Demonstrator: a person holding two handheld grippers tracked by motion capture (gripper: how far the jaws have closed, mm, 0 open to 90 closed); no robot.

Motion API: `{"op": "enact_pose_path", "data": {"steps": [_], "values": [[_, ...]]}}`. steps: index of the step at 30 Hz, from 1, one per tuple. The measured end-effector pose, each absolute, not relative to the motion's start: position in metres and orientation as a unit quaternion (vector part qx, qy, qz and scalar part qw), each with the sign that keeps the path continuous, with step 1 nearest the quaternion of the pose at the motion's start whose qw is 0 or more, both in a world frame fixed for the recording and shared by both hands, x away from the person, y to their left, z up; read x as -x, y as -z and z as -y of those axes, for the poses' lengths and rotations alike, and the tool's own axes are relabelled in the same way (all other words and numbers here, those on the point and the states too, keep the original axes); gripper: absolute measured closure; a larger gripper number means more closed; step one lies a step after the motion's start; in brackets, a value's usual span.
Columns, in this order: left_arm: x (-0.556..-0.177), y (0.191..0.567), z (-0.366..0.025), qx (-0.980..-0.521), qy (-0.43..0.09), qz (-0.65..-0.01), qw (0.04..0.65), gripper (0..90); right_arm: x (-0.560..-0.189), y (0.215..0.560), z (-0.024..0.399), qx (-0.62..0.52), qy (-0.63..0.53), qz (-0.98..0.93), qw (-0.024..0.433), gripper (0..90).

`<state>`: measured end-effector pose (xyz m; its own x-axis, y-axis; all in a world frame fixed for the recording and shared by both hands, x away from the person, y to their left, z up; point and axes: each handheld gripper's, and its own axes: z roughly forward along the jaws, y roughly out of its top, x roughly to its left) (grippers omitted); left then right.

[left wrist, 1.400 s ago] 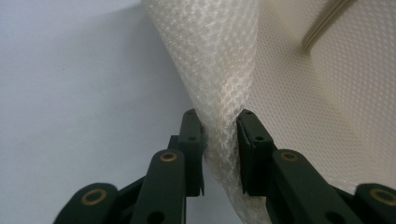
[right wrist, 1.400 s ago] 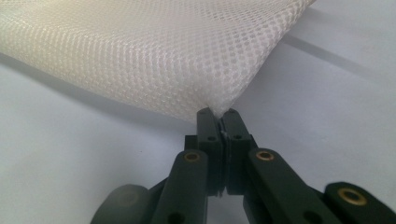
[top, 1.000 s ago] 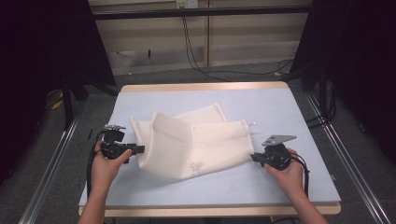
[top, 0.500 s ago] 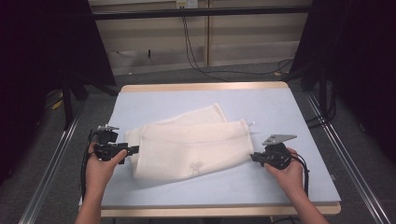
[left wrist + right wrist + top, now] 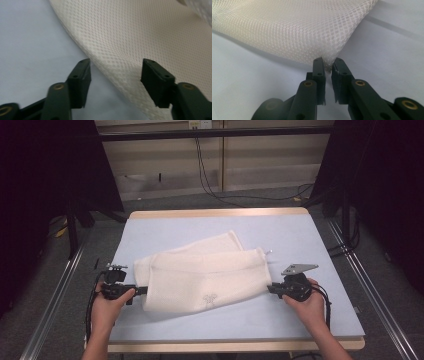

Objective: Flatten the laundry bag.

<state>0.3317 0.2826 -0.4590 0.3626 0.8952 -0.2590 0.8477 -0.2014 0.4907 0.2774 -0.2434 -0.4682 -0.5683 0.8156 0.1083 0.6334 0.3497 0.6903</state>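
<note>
At the left, left gripper (image 5: 143, 290) half open, just closing a bit, cloth edge between jaws but not pinched. In the middle of the table (image 5: 300, 235), flat mesh cloth (image 5: 205, 277): soft, light, floppy. At the right, right gripper (image 5: 270, 289) nearly shut, just loosening, nipping one corner. Best grabbed at corners.

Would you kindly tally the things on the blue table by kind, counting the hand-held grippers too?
Cream mesh garment: 1
Black grippers: 2, the left gripper open at the garment's edge, the right gripper pinching its corner
Blue table: 1
Total: 4
</note>
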Motion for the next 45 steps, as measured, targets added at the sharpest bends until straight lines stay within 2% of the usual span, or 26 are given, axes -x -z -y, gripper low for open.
{"op": "enact_pose_path", "data": {"steps": [3, 7, 9, 13, 20, 30, 41, 43, 45], "values": [[-0.330, 0.459, -0.280, -0.769, -0.039, -0.571, 0.285, 54.9, -0.278, 0.468, 0.243, -0.446, -0.354, -0.811, 0.130, 80.6], [-0.330, 0.459, -0.277, -0.774, -0.060, -0.568, 0.273, 61.5, -0.277, 0.467, 0.243, -0.446, -0.354, -0.812, 0.130, 82.0], [-0.331, 0.460, -0.275, -0.770, -0.049, -0.566, 0.289, 75.8, -0.277, 0.467, 0.244, -0.442, -0.358, -0.812, 0.130, 84.3], [-0.339, 0.458, -0.269, -0.773, -0.057, -0.556, 0.299, 82.8, -0.277, 0.465, 0.245, -0.439, -0.357, -0.815, 0.128, 85.5], [-0.361, 0.461, -0.262, -0.768, -0.073, -0.553, 0.316, 85.0, -0.279, 0.467, 0.248, -0.439, -0.350, -0.818, 0.123, 86.1], [-0.394, 0.463, -0.252, -0.777, -0.075, -0.534, 0.325, 85.1, -0.288, 0.469, 0.256, -0.449, -0.350, -0.812, 0.133, 86.1], [-0.423, 0.467, -0.235, -0.765, -0.100, -0.536, 0.343, 84.8, -0.301, 0.472, 0.265, -0.463, -0.352, -0.799, 0.151, 86.0], [-0.426, 0.466, -0.235, -0.771, -0.103, -0.533, 0.334, 83.9, -0.304, 0.473, 0.266, -0.462, -0.357, -0.799, 0.143, 85.8], [-0.425, 0.466, -0.233, -0.767, -0.099, -0.537, 0.336, 78.5, -0.303, 0.473, 0.268, -0.463, -0.366, -0.796, 0.135, 84.8]]}}
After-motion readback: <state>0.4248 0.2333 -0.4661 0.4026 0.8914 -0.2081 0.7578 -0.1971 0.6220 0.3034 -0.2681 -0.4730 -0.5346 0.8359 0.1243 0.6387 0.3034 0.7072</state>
